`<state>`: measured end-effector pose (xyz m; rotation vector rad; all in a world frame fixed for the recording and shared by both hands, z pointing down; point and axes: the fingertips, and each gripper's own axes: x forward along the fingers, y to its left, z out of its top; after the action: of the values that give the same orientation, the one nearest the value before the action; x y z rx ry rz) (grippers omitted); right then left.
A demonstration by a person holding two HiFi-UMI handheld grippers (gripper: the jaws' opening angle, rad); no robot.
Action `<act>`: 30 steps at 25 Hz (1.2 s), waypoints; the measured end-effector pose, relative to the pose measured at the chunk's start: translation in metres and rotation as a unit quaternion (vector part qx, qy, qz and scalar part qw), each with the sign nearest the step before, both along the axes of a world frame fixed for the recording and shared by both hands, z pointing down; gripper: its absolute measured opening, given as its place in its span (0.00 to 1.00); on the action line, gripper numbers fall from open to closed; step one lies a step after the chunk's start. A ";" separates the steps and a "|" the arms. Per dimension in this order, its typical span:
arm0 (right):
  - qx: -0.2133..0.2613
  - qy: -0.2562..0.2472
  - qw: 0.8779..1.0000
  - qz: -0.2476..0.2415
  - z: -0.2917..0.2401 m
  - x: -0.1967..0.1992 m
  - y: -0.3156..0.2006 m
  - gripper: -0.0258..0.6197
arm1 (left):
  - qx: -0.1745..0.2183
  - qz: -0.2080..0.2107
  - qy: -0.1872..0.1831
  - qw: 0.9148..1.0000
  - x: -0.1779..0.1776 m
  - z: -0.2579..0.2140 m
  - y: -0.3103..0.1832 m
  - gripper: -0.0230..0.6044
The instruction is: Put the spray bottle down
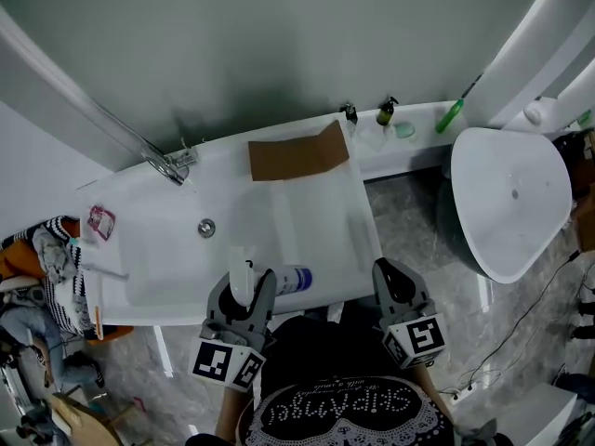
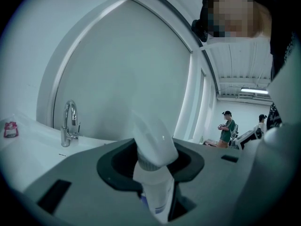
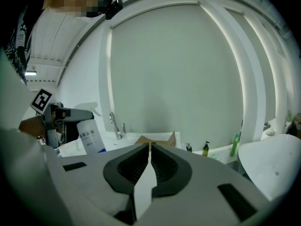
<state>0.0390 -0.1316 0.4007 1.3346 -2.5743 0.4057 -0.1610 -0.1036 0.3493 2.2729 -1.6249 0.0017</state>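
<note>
A white spray bottle [image 1: 286, 279] with a blue band and printed label lies across the near rim of the white bathtub [image 1: 307, 221]. My left gripper [image 1: 249, 291] is shut on it near the neck. In the left gripper view the bottle's head and neck [image 2: 155, 159] stand up between the dark pads. The right gripper view shows the bottle [image 3: 91, 136] off to the left, in the left gripper's jaws. My right gripper [image 1: 395, 282] hovers over the tub's near right corner. Its jaws are shut with nothing in them [image 3: 149, 150].
A chrome tap [image 1: 172, 163] stands at the tub's far left, and a drain [image 1: 206, 228] is in its floor. A brown cardboard piece [image 1: 296, 154] lies on the far rim. Small bottles [image 1: 385, 112] line the back ledge. A white toilet [image 1: 511, 203] is at right and a clothes pile [image 1: 46, 258] at left.
</note>
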 end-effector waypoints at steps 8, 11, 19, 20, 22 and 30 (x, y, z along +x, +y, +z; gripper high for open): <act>0.006 -0.003 1.000 -0.025 -0.003 -0.013 -0.018 0.09 | 0.008 -0.019 0.000 1.000 -0.001 -0.004 -0.006 0.28; 0.003 0.000 0.999 -0.039 -0.001 -0.018 -0.027 0.09 | 0.010 -0.029 0.001 1.000 -0.003 -0.006 -0.010 0.28; 0.002 -0.001 0.998 -0.062 0.000 -0.031 -0.045 0.09 | 0.030 -0.033 -0.013 0.999 0.011 0.003 -0.059 0.28; 0.002 0.000 0.998 -0.061 0.001 -0.031 -0.048 0.09 | 0.032 -0.034 -0.013 0.999 0.013 0.006 -0.067 0.28; -0.002 0.001 0.998 -0.058 0.003 -0.029 -0.051 0.09 | 0.032 -0.032 -0.023 0.999 0.019 0.012 -0.084 0.28; -0.009 0.004 0.999 -0.034 0.006 -0.021 -0.062 0.09 | 0.022 0.002 -0.085 0.996 0.051 0.050 -0.136 0.28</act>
<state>0.0184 -0.1938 0.4066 1.2375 -2.5947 0.4105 -0.1101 -0.2394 0.3990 2.3660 -1.7184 0.1669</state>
